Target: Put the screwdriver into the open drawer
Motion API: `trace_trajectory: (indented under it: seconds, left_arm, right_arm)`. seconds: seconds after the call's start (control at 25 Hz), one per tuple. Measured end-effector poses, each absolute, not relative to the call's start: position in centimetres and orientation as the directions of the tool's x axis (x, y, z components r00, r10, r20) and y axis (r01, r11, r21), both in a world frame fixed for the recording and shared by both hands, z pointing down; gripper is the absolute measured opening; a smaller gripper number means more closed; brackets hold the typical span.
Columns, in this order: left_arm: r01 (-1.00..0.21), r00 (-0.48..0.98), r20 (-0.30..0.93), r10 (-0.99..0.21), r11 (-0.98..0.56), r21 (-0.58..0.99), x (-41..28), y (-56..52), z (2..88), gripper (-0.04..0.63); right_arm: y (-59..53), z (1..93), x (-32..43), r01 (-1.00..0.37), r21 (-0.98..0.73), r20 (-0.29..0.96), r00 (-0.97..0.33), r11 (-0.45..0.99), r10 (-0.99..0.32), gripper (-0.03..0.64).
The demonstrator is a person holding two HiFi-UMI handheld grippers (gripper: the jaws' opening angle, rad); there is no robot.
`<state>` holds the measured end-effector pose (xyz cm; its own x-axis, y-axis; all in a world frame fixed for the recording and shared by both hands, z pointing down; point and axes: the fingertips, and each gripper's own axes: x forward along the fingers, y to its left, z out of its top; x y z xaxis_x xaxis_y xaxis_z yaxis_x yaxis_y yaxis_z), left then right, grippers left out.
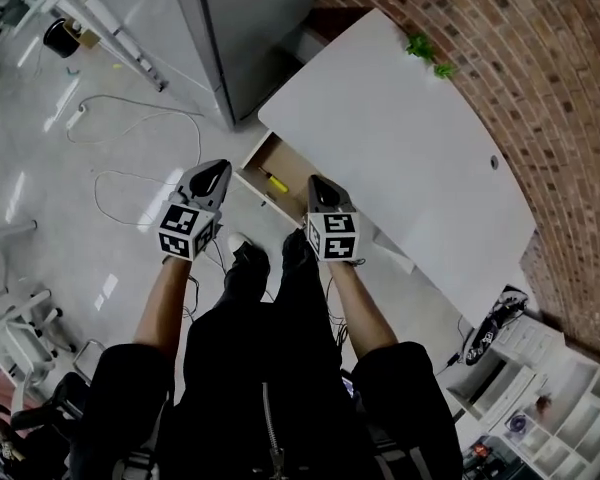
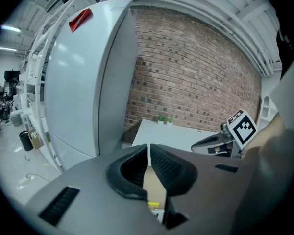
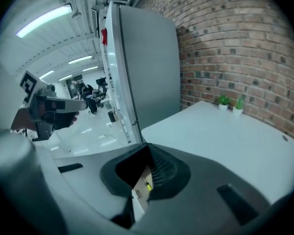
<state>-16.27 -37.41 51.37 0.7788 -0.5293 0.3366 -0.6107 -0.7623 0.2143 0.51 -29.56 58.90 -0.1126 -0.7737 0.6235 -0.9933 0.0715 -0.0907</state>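
Observation:
The screwdriver [image 1: 276,182], with a yellow handle, lies inside the open wooden drawer [image 1: 252,165] under the white desk's near corner. My left gripper [image 1: 222,166] is just left of the drawer, its jaws closed together with nothing between them. On the other side of the drawer is my right gripper [image 1: 314,182], also shut and empty. Both are above the drawer and apart from the screwdriver. A bit of the yellow handle [image 2: 154,204] shows below the left gripper [image 2: 148,147] in its own view. The handle [image 3: 148,186] also peeks out under the right gripper [image 3: 147,150].
The white desk [image 1: 400,138] runs along a brick wall [image 1: 540,88], with small green plants [image 1: 430,56] at its far end. A tall grey cabinet [image 1: 250,18] stands beside the drawer. Cables [image 1: 130,138] lie on the floor to the left. The person's legs and shoes [image 1: 250,263] are below the grippers.

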Motion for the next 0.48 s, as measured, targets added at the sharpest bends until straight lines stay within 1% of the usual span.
trace_trajectory:
  seconds: [0.12, 0.24, 0.48]
  left_arm:
    - [-0.592, 0.794, 0.3, -0.528, -0.784, 0.188, -15.3, -38.0, 49.0, 0.035]
    - [-0.58, 0.806, 0.252, -0.536, -0.8, 0.153, -14.9, -38.1, 46.5, 0.035]
    - [-0.557, 0.825, 0.182, -0.535, -0.825, 0.096, -14.5, -38.4, 41.5, 0.035]
  right_arm:
    - [-30.2, 54.0, 2.1, -0.993, -0.115, 0.539, -0.087, 0.03, -0.838, 0.008]
    - [-30.4, 49.1, 3.4, -0.995, -0.097, 0.445, -0.052, 0.01, -0.894, 0.008]
    - [-29.7, 41.5, 4.9, -0.998, -0.061, 0.283, 0.005, -0.023, -0.959, 0.008]
